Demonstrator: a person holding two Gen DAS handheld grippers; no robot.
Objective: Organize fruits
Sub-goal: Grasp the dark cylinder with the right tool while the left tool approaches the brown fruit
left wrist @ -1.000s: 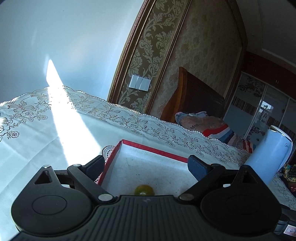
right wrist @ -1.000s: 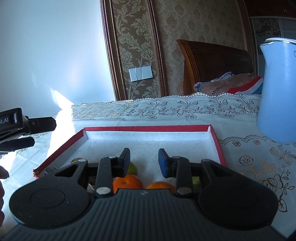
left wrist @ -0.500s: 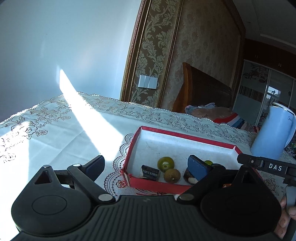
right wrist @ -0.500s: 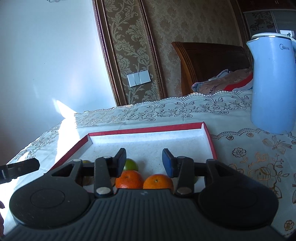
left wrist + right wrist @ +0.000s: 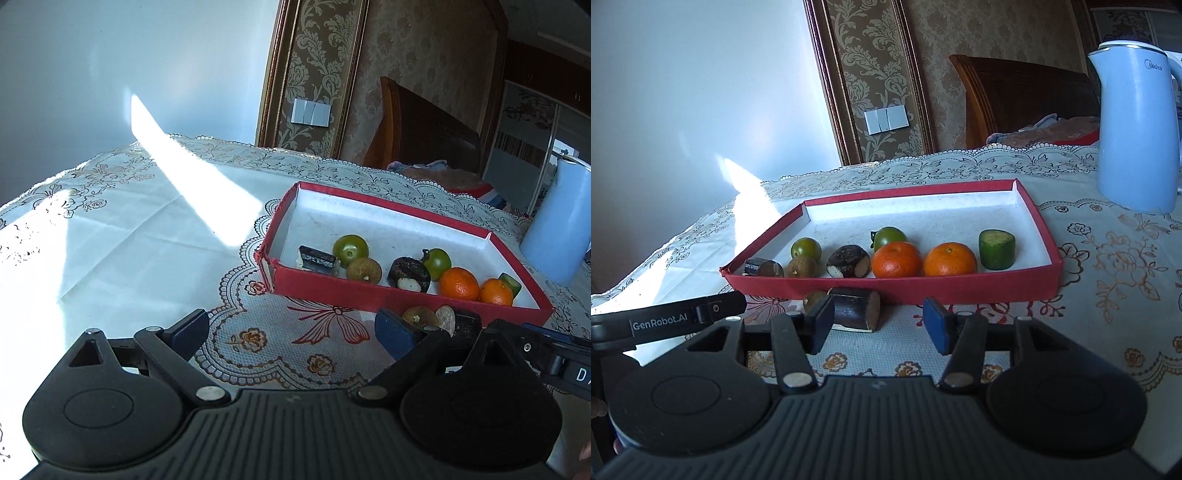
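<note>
A red tray (image 5: pixel 923 288) (image 5: pixel 369 291) with a white inside holds several fruits in a row: two oranges (image 5: pixel 897 259) (image 5: pixel 458 283), two green round fruits (image 5: pixel 889 236) (image 5: pixel 350 248), a brown longan (image 5: pixel 802 266), dark pieces (image 5: pixel 849 261) and a cucumber chunk (image 5: pixel 996 249). On the cloth in front of the tray lie a dark sugarcane piece (image 5: pixel 857 308) (image 5: pixel 461 323) and a brown longan (image 5: pixel 814 299) (image 5: pixel 419 316). My left gripper (image 5: pixel 291 332) is open and empty, left of these. My right gripper (image 5: pixel 879 321) is open and empty, just behind the cane piece.
A light blue kettle (image 5: pixel 1134 129) (image 5: pixel 557 229) stands right of the tray. A lace-patterned white tablecloth (image 5: pixel 129 240) covers the table, with a sunlit band on the left. A wall, switch plate and wooden headboard are behind.
Both grippers have pulled back and risen from over the tray. The right gripper's jaws have spread wider. The cane piece and longan in front of the tray have come into view.
</note>
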